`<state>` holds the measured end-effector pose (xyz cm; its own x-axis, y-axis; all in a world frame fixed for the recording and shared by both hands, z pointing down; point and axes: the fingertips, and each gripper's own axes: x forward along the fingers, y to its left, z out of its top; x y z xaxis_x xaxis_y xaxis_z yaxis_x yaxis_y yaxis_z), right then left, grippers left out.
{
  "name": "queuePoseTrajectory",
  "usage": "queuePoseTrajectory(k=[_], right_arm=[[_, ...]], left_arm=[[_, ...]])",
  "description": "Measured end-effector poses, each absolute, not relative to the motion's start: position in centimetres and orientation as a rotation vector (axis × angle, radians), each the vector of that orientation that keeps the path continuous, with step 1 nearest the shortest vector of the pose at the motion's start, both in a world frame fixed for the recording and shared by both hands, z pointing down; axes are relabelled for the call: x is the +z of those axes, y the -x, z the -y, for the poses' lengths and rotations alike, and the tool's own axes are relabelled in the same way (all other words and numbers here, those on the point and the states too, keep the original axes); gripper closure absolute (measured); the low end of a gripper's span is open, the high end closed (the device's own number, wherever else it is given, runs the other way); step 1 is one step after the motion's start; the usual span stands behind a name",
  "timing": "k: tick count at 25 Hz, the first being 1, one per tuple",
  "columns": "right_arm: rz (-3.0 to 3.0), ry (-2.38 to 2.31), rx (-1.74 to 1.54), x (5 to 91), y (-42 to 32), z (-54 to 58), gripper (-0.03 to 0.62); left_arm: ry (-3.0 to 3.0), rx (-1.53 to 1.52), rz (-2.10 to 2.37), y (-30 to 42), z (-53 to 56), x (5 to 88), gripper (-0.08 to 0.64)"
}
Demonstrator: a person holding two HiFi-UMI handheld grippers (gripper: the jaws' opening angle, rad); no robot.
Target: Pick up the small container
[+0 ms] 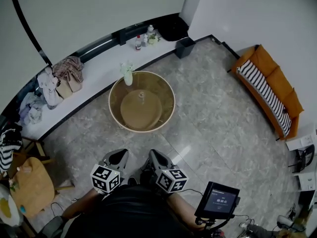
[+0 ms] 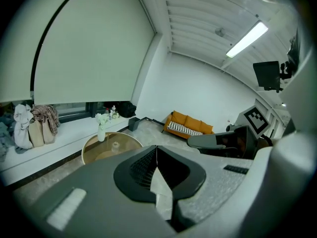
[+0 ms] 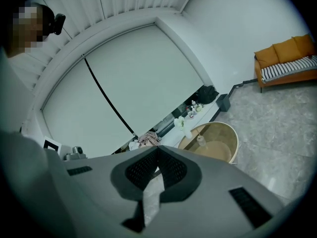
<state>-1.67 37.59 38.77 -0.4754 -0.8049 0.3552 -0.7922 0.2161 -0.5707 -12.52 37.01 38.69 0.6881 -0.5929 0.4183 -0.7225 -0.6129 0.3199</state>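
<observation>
The small clear container (image 1: 142,96) stands near the middle of a round glass-topped table with a wooden rim (image 1: 169,114), beside a white vase of flowers (image 1: 128,74) at the table's far edge. Both grippers are held close to the person's body, well short of the table. My left gripper (image 1: 120,155) and right gripper (image 1: 152,156) are side by side, each shut with nothing between the jaws. In the left gripper view the container (image 2: 116,144) is far beyond the shut gripper (image 2: 156,147). The right gripper view shows the container (image 3: 200,140) far past its shut gripper (image 3: 157,148).
A white window ledge (image 1: 99,68) behind the table carries bags (image 1: 64,78) and bottles (image 1: 143,39). A black bin (image 1: 184,47) stands at its end. An orange sofa with a striped cushion (image 1: 270,90) is at the right. A wooden chair (image 1: 32,185) is at the left, a small screen (image 1: 218,201) by my right side.
</observation>
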Motion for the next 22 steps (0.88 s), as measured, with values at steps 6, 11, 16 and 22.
queuePoseTrajectory(k=[6, 11, 16, 22], right_arm=[[-2.463, 1.53, -1.13, 38.0, -0.8, -32.0, 0.586], [-2.477, 1.479, -1.175, 38.5, -2.9, -28.4, 0.585], [-2.46, 1.452, -1.2, 39.0, -4.8, -26.3, 0.586], [-2.443, 1.418, -1.169, 37.8, -6.8, -24.1, 0.586]], left_arm=[[-2.425, 0.391, 1.069, 9.8, -32.2, 37.6, 0.558], [-2.406, 0.419, 1.096, 7.3, -28.9, 37.6, 0.558], [-2.39, 0.448, 1.11, 5.4, -27.1, 38.0, 0.558], [-2.409, 0.45, 1.136, 3.2, -25.4, 36.9, 0.558]])
